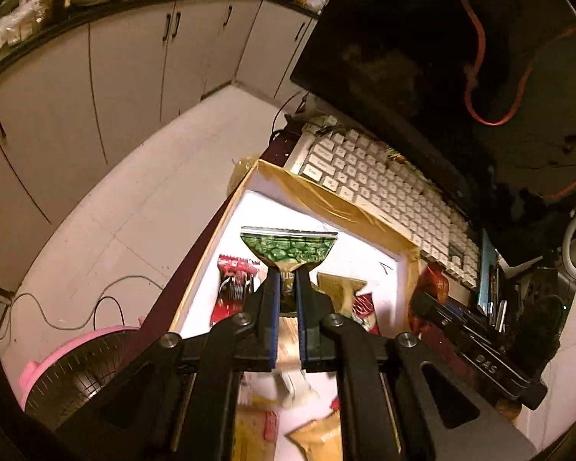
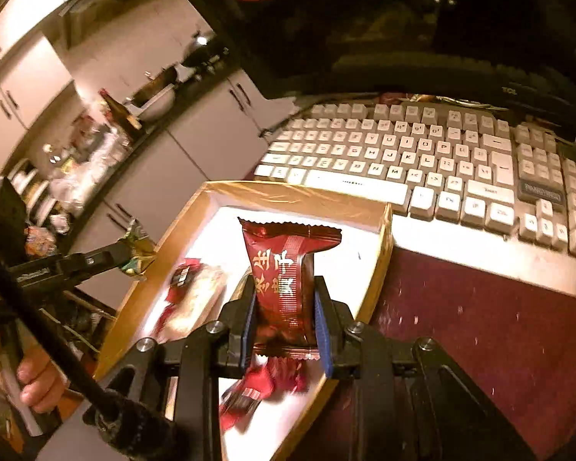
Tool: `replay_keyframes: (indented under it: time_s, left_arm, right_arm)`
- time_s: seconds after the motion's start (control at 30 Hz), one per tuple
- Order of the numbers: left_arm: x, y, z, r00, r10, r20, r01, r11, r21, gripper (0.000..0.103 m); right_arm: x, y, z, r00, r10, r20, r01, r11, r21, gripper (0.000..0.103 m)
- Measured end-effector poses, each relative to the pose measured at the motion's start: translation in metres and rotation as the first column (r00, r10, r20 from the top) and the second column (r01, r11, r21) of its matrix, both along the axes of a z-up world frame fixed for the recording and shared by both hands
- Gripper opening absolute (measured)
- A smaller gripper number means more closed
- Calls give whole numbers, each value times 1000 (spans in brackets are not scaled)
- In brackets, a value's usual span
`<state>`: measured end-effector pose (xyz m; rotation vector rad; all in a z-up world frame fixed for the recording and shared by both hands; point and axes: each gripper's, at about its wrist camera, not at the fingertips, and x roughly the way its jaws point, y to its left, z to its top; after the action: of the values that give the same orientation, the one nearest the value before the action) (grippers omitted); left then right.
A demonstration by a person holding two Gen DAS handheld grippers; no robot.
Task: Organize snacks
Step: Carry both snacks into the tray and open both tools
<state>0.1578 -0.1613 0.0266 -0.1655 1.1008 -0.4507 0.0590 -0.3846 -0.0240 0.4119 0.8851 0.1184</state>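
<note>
My left gripper [image 1: 287,272] is shut on a green and gold snack packet [image 1: 288,247], held over the white-floored cardboard box [image 1: 326,201]. In the right wrist view that same left gripper [image 2: 134,255] reaches in from the left with its packet [image 2: 140,249] above the box's left rim. My right gripper [image 2: 285,288] is shut on a dark red snack packet [image 2: 288,269] with gold characters, upright above the box [image 2: 299,194]. Several red and gold packets [image 1: 234,288] lie on the box floor [image 2: 196,292].
A white keyboard [image 2: 422,157] lies just behind the box on a maroon desk [image 2: 499,326], under a dark monitor [image 1: 422,57]. A pink fan [image 1: 73,368] and cables sit on the floor at left. A hand [image 2: 38,380] holds the left gripper's handle. Desk clutter [image 1: 480,345] stands right of the box.
</note>
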Motion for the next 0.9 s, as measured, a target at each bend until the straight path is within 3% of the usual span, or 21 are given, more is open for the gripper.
replay_keyframes:
  time_s: [0.17,0.37,0.57,0.73,0.9]
  left_arm:
    - [14,-7,-10,1000,-8,22,8,1000,24,9]
    - [34,-18,-33,1000,-13,-20,14,997,77,9]
    - [43,-23,-40,1000,-4,-29,7,994,105,9]
    - [49,-35,-45,999,-20,-28,25,986,165,9]
    - [50,-36,-50,999,-9,-35,15,986,167,9]
  right_arm:
    - [9,3,-5,1000,-16,-25,15,999,-35,26]
    - [23,12,-5,998,-13,-55,7,995,-101,26]
    - [43,12,-23,992,-16,-122,2,994,-113,26]
    - [47,11,-24,992,-27,-126,14,995,-99,27]
    - [49,16,-25,992,-21,-121,6,993,-118,29]
